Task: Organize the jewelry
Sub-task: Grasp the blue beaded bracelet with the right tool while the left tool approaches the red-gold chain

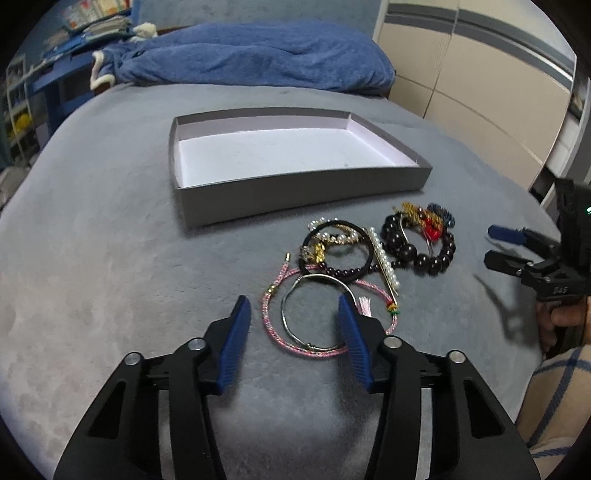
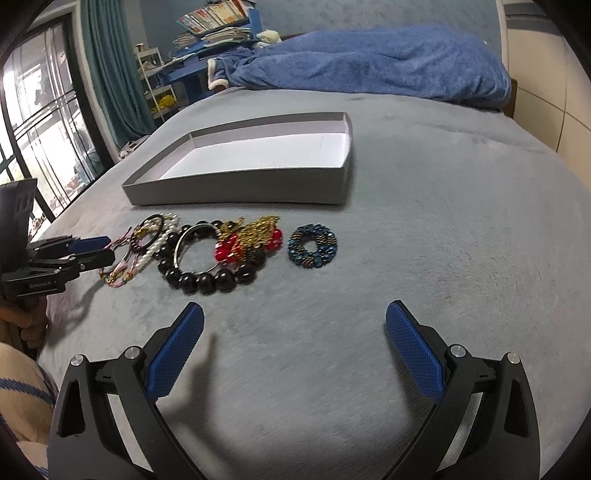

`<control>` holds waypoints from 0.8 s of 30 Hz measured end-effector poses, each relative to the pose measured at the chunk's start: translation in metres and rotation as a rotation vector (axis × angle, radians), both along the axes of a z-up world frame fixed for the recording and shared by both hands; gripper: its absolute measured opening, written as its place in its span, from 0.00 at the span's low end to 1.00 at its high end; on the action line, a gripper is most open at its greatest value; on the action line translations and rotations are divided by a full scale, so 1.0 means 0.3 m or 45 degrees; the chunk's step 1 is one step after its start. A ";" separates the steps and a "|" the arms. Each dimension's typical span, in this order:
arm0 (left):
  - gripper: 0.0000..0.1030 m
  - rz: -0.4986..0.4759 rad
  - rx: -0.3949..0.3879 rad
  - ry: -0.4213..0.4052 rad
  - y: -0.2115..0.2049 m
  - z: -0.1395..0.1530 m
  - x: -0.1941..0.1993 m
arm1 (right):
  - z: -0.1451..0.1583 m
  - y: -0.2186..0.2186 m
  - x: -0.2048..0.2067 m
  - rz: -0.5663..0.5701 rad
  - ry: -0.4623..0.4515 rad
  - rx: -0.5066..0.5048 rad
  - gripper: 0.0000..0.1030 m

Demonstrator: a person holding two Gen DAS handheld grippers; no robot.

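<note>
A heap of jewelry lies on the grey bed cover in front of a shallow grey box [image 1: 295, 199] with a white, empty inside. My left gripper [image 1: 293, 305] hangs low over the near end of the heap. Its jaws stand partly apart around a silver bangle [image 1: 282, 308] and a pink cord bracelet [image 1: 266, 317], and the pads press on neither. Beyond these lie a black hair tie [image 1: 334, 223], a pearl clip [image 1: 384, 258] and a bracelet of large dark beads [image 2: 207, 282]. A blue beaded ring [image 2: 313, 245] sits apart to the right. My right gripper [image 2: 294, 308] is open over bare cover.
A rumpled blue blanket [image 1: 258, 55] lies across the far end of the bed. Beige wardrobe doors [image 1: 480, 92] stand to the right; a window [image 2: 37, 129] and cluttered blue shelves [image 2: 207, 22] to the left. A person's checked sleeve [image 1: 554, 398] shows at the edge.
</note>
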State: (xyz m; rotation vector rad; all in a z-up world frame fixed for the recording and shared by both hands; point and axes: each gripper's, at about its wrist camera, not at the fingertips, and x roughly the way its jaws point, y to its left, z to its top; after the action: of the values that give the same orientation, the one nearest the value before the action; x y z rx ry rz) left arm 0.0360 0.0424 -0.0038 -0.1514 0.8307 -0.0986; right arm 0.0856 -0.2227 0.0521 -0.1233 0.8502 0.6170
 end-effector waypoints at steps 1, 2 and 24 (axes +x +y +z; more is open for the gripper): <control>0.42 0.002 -0.018 -0.003 0.007 0.000 -0.001 | 0.002 -0.001 0.008 -0.005 0.000 -0.005 0.95; 0.41 0.004 -0.028 -0.004 0.009 -0.002 -0.002 | 0.003 -0.002 0.016 -0.008 -0.001 -0.011 0.95; 0.40 -0.013 -0.032 -0.122 -0.006 0.013 -0.066 | -0.041 0.114 0.192 0.056 0.015 -0.195 0.56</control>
State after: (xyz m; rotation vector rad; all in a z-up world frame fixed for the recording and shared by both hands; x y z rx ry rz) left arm 0.0162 0.0405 0.0000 -0.1648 0.7347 -0.1250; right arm 0.1431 -0.1886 0.0398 -0.2780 0.9079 0.5942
